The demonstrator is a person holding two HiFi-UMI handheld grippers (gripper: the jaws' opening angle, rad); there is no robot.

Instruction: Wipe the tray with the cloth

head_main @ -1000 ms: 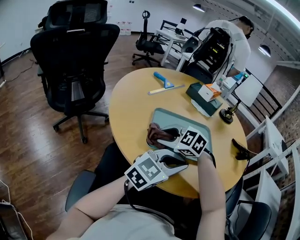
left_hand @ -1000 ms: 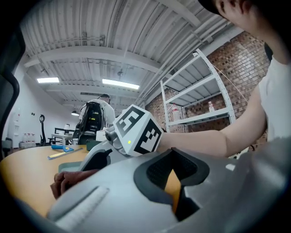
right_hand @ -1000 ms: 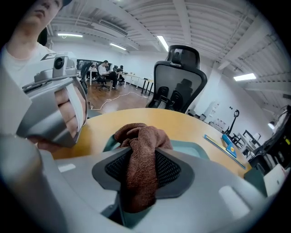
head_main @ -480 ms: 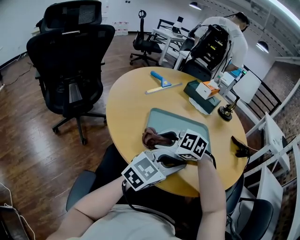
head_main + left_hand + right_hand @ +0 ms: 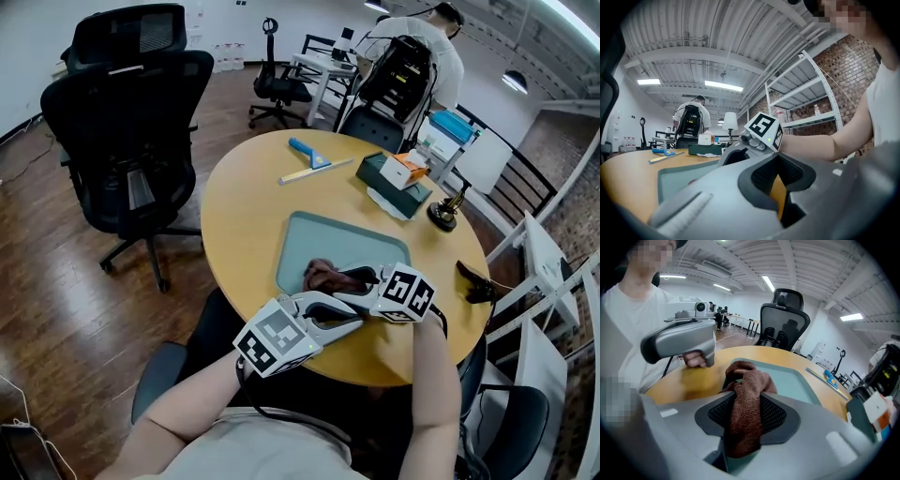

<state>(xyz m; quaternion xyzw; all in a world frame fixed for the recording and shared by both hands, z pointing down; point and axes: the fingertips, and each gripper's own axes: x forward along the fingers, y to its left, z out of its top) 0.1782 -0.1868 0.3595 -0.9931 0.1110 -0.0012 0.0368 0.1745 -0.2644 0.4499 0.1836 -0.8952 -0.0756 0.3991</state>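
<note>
Big open office here: a dark wood floor [image 5: 56,281], a ribbed ceiling [image 5: 684,33] with strip lights [image 5: 723,86], a brick wall [image 5: 843,56] and white metal shelving [image 5: 806,89] off to one side. Centre stage is a round table [image 5: 239,211] with a warm yellow-wood top. Black office chairs [image 5: 122,112] stand off its far left. A person [image 5: 427,42] in a white shirt with a black backpack stands beyond the far edge, back turned.

On the table's near half lies the grey-green tray [image 5: 323,234], round-cornered, with a raised rim, flat on the wood. Both grippers are down at its near edge, side by side. The right gripper [image 5: 354,277] pokes in over the tray, jaws clamped on a bunched brown cloth [image 5: 322,275]. The cloth bulges up between the pads and spills onto the tray floor, left of middle near the near rim. The left gripper [image 5: 349,322] sits just beside it over bare tabletop. Its jaws are drawn almost together, with only a thin sliver of yellow showing between them and nothing held.

Further back sits a dark green box [image 5: 394,186] with a small white-and-orange carton [image 5: 405,169] on top. A blue scraper [image 5: 305,150] lies just beside a long pale strip [image 5: 316,172].

For markings, there are bold black-and-white square markers on each gripper's cube. The carton's print is too small to read.
</note>
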